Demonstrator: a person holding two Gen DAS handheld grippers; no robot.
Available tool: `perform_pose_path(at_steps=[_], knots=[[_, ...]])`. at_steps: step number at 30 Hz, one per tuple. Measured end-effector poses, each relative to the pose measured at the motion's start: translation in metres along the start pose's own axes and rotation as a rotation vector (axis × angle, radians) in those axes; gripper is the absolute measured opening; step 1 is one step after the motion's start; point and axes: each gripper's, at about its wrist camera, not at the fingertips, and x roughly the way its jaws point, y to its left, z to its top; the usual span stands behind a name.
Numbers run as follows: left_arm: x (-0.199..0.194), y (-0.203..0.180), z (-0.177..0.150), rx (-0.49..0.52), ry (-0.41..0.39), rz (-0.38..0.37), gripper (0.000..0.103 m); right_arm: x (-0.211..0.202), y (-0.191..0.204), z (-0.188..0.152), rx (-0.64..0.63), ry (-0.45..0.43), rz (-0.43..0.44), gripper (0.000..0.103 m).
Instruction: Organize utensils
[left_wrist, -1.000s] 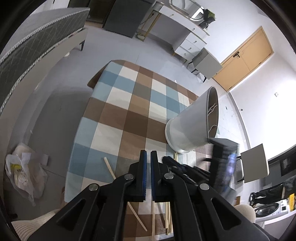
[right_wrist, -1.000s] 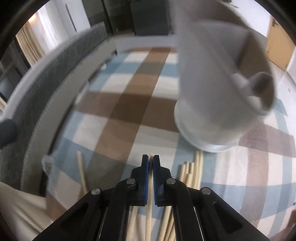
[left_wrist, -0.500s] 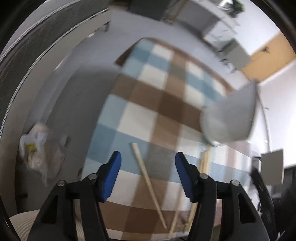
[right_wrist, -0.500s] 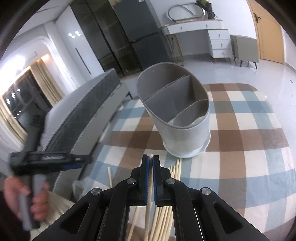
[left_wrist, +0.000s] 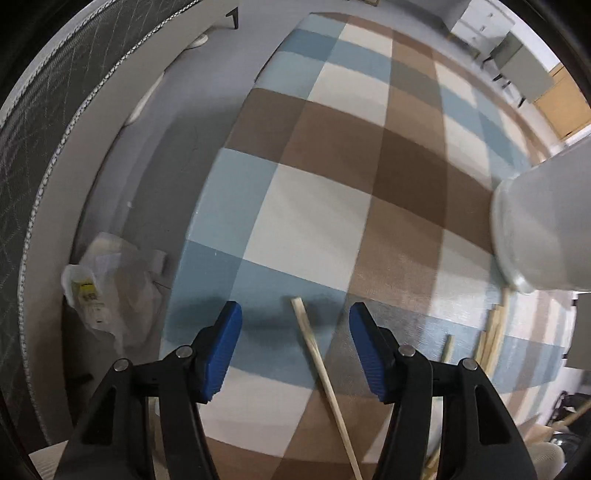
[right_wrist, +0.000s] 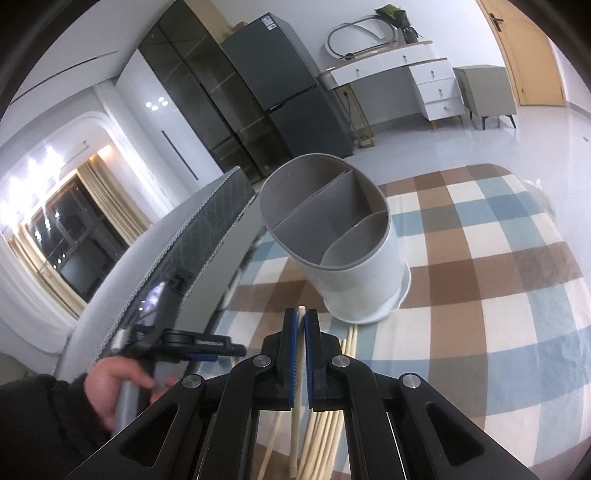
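A single wooden chopstick (left_wrist: 314, 354) lies on the checked tablecloth (left_wrist: 332, 206). My left gripper (left_wrist: 295, 332) points straight down over it, open, with a blue pad on each side of the stick and neither touching it. The grey-and-white utensil holder (right_wrist: 351, 258) stands upright on the table, its divided compartments holding nothing I can see. My right gripper (right_wrist: 301, 321) is in front of the holder, shut on a pale chopstick (right_wrist: 301, 309) whose tip pokes out past the pads. Several more chopsticks (right_wrist: 325, 435) lie below it.
The holder's base (left_wrist: 543, 229) is at the right in the left wrist view, with loose chopsticks (left_wrist: 495, 343) beside it. The table's left edge drops to the floor, where a plastic bag (left_wrist: 107, 288) lies. A person's hand (right_wrist: 110, 384) holds the left gripper (right_wrist: 184, 343). A quilted bed (right_wrist: 192, 236) runs alongside.
My left gripper has opened and come down over the single chopstick. My right gripper has drawn back from the holder and risen, still shut on its chopstick.
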Motion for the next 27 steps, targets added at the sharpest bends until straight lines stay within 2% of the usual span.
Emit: perform_pose_path(at_steps=[1,3,5,9,12,14,18,20,23,27], knots=[[0.0,-0.002,-0.001,0.007,-0.005,0.008,0.052,0.0,0.0,0.001,-0.002,0.002,0.001,0.003],[-0.001,-0.005,-0.003,0.019,-0.016,0.04,0.039,0.0,0.0,0.001,-0.01,0.0,0.002,0.003],[-0.004,-0.008,-0.006,0.026,-0.021,0.032,0.004,0.0,0.0,0.001,-0.014,-0.001,0.002,0.003],[-0.004,-0.015,-0.007,0.038,-0.022,0.033,0.001,-0.001,0.002,0.001,-0.023,-0.004,0.001,0.003],[-0.007,-0.018,-0.003,0.036,-0.044,-0.017,0.001,-0.005,0.007,-0.001,-0.051,-0.012,-0.003,0.003],[-0.028,-0.023,-0.006,0.055,-0.119,-0.076,0.001,-0.009,0.012,-0.003,-0.073,-0.02,-0.013,0.003],[-0.083,-0.036,-0.025,0.132,-0.321,-0.206,0.0,-0.016,0.02,-0.005,-0.096,-0.036,-0.03,0.003],[-0.106,-0.046,-0.038,0.162,-0.394,-0.237,0.001,-0.018,0.024,-0.006,-0.102,-0.04,-0.042,0.003],[-0.129,-0.045,-0.06,0.195,-0.48,-0.307,0.0,-0.023,0.032,-0.008,-0.114,-0.05,-0.054,0.003],[-0.147,-0.038,-0.085,0.224,-0.578,-0.357,0.0,-0.03,0.042,-0.012,-0.14,-0.059,-0.075,0.003]])
